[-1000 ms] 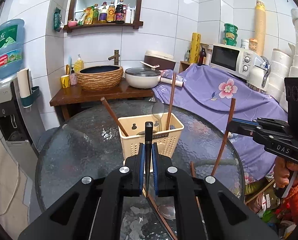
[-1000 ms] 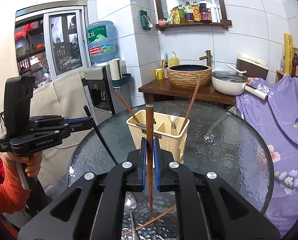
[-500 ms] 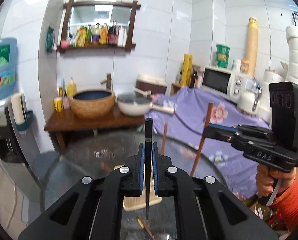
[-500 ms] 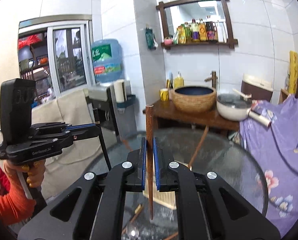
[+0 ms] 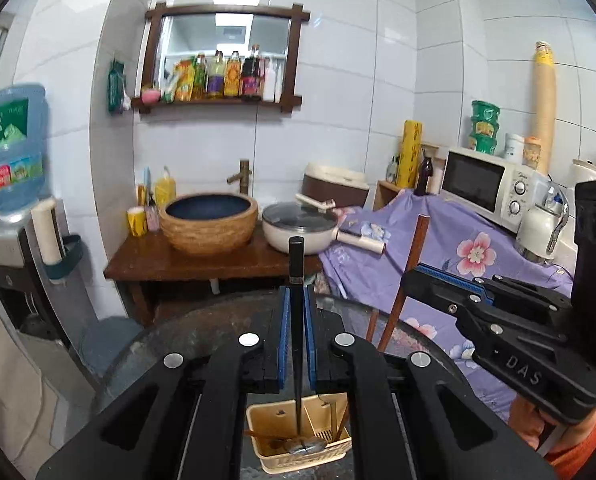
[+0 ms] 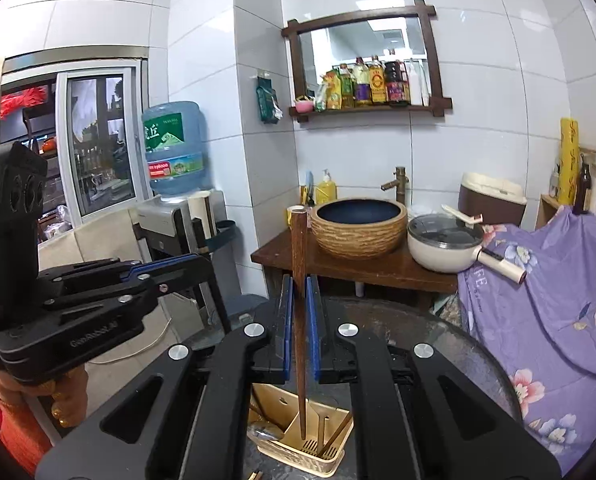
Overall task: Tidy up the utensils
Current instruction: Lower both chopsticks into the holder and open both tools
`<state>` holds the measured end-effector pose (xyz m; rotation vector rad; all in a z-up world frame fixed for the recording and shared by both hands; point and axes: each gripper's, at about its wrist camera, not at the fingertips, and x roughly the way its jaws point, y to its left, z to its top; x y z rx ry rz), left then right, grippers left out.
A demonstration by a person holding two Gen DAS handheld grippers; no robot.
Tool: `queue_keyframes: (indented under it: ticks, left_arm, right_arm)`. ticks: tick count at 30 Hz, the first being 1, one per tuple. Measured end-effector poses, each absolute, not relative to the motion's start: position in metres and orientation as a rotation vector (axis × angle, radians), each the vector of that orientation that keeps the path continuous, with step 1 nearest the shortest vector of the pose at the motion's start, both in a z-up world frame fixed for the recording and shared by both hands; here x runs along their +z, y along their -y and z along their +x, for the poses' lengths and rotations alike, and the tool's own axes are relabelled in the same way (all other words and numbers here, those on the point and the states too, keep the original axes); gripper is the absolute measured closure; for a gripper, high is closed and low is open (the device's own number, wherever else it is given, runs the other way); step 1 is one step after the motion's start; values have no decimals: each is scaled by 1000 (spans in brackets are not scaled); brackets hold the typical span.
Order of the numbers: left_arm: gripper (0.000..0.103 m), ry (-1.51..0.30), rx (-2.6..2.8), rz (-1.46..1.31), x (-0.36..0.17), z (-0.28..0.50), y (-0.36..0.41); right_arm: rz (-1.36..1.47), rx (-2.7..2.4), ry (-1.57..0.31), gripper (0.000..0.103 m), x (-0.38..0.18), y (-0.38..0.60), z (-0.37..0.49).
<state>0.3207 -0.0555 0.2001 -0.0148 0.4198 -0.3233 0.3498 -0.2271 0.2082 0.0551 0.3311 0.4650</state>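
My left gripper (image 5: 297,296) is shut on a black chopstick (image 5: 297,264) that stands upright, its lower end hanging over the cream utensil basket (image 5: 258,428). Inside the basket lie a metal spoon (image 5: 306,446) and brown chopsticks. In the right wrist view my right gripper (image 6: 299,284) is shut on a brown chopstick (image 6: 299,240), also upright, its tip down in a compartment of the basket (image 6: 298,458). Each view shows the other gripper beside it: the right gripper (image 5: 410,276) with its brown chopstick (image 5: 416,240), the left gripper (image 6: 202,260) with its black chopstick (image 6: 220,308).
The basket stands on a round glass table (image 5: 202,328). Behind it a wooden stand holds a woven basin (image 5: 210,220) and a lidded pot (image 5: 298,228). A purple flowered cloth (image 6: 558,280) and a microwave (image 5: 486,188) are at the right, a water dispenser (image 6: 174,148) at the left.
Both grippers have risen with their chopsticks and come forward over the basket, which now sits low between the fingers. Neither grip has changed.
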Motion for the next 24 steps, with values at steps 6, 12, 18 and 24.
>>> queue_keyframes:
  ticks: [6,12,18,24]
  left_arm:
    - [96,-500,-301,-21,155,340,56]
    - [96,-552,-297,-9,126,346,57]
    - [96,-597,-291,-5,106,354,56]
    - [96,-628,-279,-11,93,360,55]
  right_arm:
    - [72,459,-392,95,160,226,364]
    - [84,460,-449,95,129,224,372]
    - [67,450,-471,95,113,221,373]
    - [74,431,-459,95,108,224,373]
